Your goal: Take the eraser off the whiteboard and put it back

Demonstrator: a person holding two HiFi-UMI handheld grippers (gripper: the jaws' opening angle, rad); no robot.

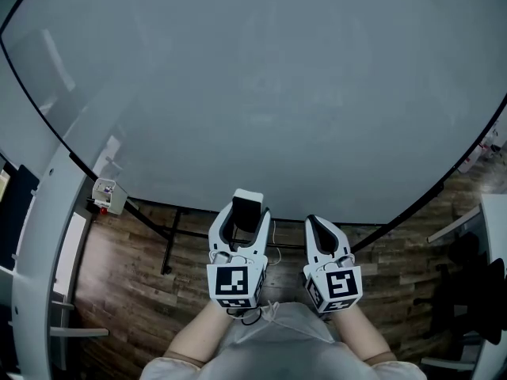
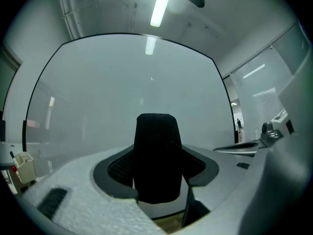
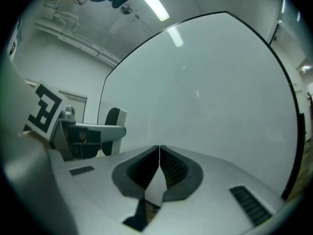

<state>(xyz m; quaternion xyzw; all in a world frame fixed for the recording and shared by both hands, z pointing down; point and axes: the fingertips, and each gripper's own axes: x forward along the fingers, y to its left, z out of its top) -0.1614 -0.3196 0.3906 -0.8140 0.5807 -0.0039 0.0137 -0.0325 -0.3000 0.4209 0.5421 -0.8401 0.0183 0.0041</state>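
Note:
The eraser [image 1: 247,210], white-backed with a black felt face, sits upright between the jaws of my left gripper [image 1: 246,217], which is shut on it. In the left gripper view the eraser [image 2: 156,160] fills the gap between the pads as a tall black block. It hangs just off the whiteboard [image 1: 261,93], near the board's lower edge. My right gripper [image 1: 317,226] is beside it on the right, shut with nothing in it; in the right gripper view its pads [image 3: 159,168] meet. The eraser [image 3: 115,124] also shows at the left of that view.
The whiteboard [image 2: 132,92] fills most of each view. A small beige box with a red part [image 1: 107,195] hangs at the board's lower left. Black stand legs [image 1: 170,240] cross the wooden floor [image 1: 135,291] under the board. White furniture edges stand at far left and right.

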